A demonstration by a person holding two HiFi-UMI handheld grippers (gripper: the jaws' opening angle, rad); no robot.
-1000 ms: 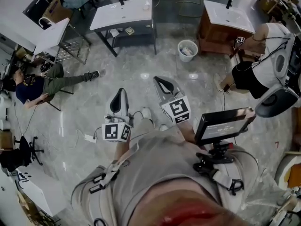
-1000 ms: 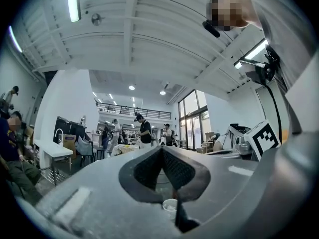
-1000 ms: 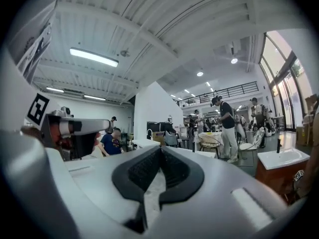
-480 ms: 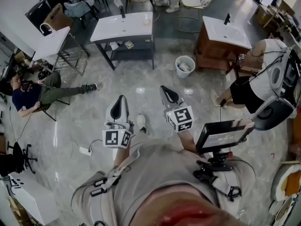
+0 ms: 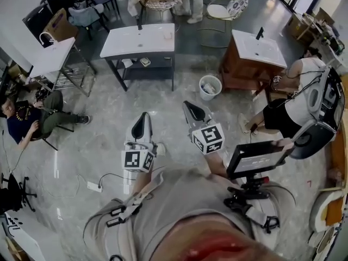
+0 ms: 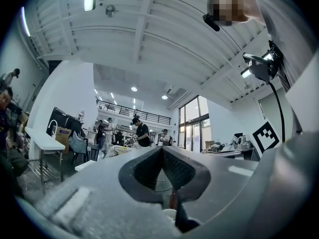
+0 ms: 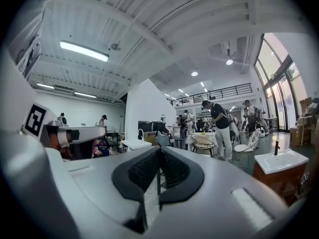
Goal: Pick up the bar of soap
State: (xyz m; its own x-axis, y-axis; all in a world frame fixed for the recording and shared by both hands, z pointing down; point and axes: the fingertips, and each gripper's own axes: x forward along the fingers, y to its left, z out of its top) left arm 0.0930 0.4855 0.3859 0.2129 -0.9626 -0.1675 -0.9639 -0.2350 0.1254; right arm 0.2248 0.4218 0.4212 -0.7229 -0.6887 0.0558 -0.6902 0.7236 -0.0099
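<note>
Holding left gripper point(image 5: 144, 119) and right gripper point(image 5: 190, 109) level, both clenched and empty.
No soap shows within reach; the dark washstand point(image 5: 130, 43) stands well ahead, so nothing needs grasping yet.

No readable text, labels, numbers — none anywhere

Left tool point(image 5: 142, 118), right tool point(image 5: 190, 109) side by side above marble floor point(image 5: 163, 99).

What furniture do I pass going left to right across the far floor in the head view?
Far floor: white table over a metal rack → white sink top on a dark frame → round white waste bin → brown wooden cabinet with a white basin.
</note>
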